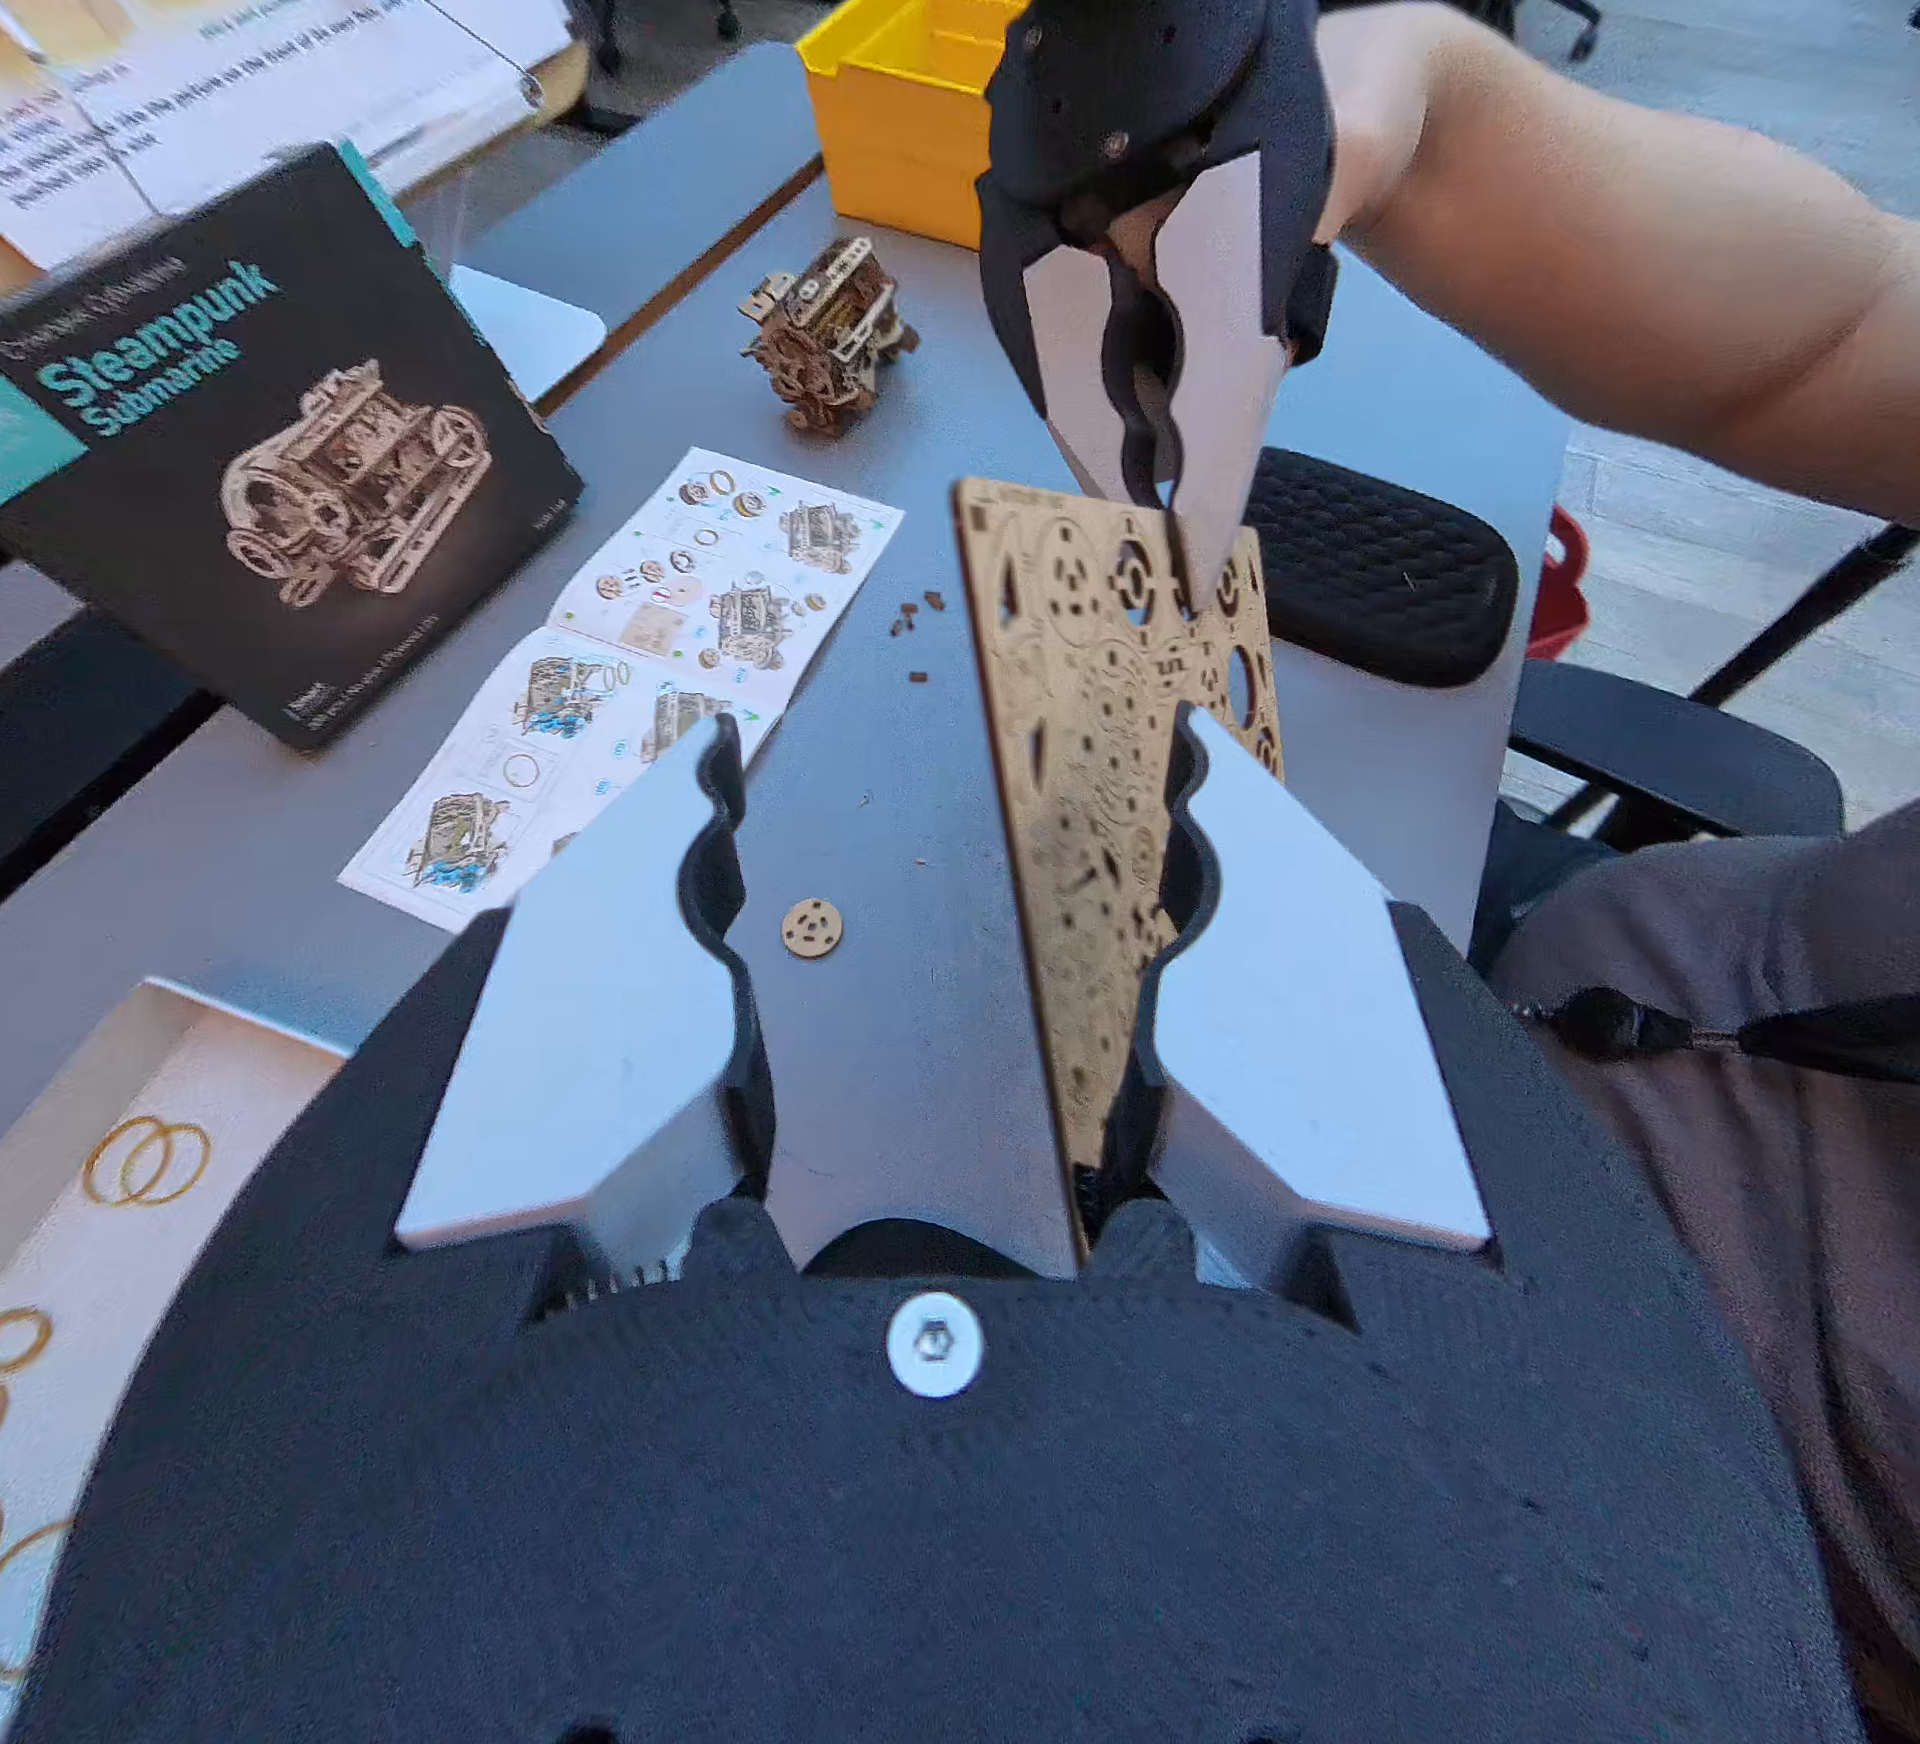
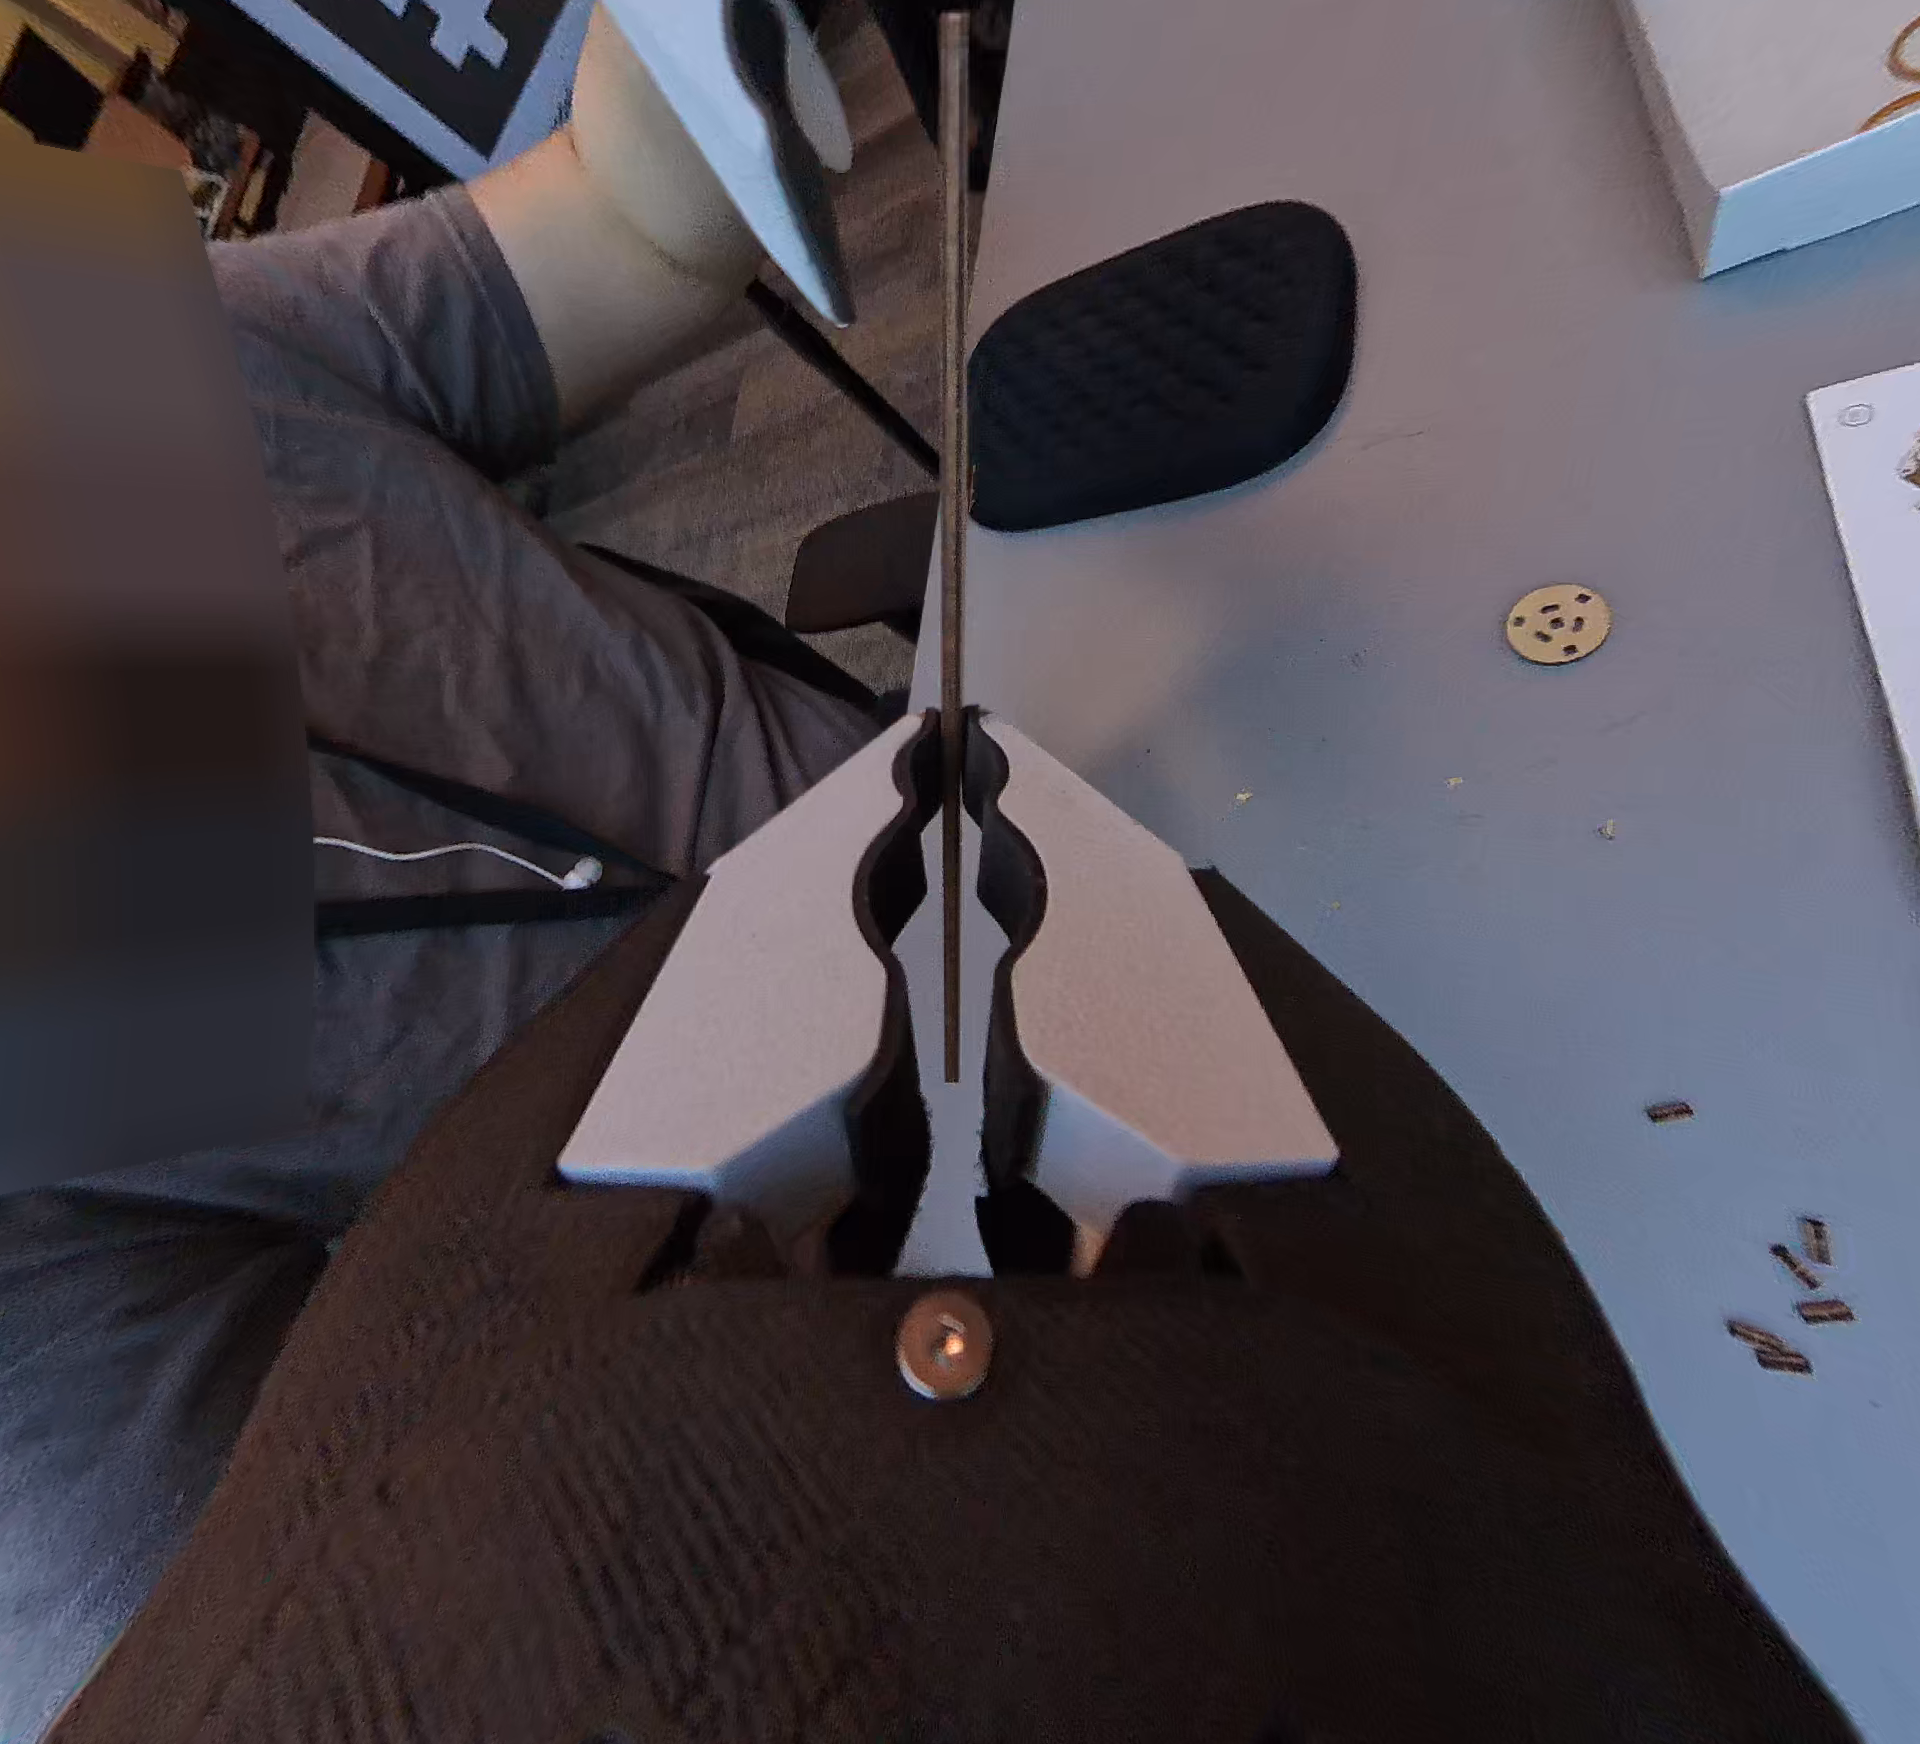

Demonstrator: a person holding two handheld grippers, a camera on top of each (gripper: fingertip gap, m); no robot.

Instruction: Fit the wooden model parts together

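Kit box (image 1: 281, 447), printed cover, wording withheld; instruction sheet (image 1: 623, 686); loose disc (image 1: 811, 927) on table (image 1: 914, 1019). Left gripper (image 1: 951, 863): fingers wide, sheet resting against one. Wooden sheet (image 1: 1101, 759) on edge above the table. Right gripper (image 2: 948, 728): clamped on sheet's far end. Advice: steady the sheet, press parts out gently

Your right gripper (image 2: 948, 720) is clamped on the far edge of the wooden sheet (image 1: 1117, 707). Your left gripper (image 1: 956, 738) is spread wide, the sheet's near end against its right finger.
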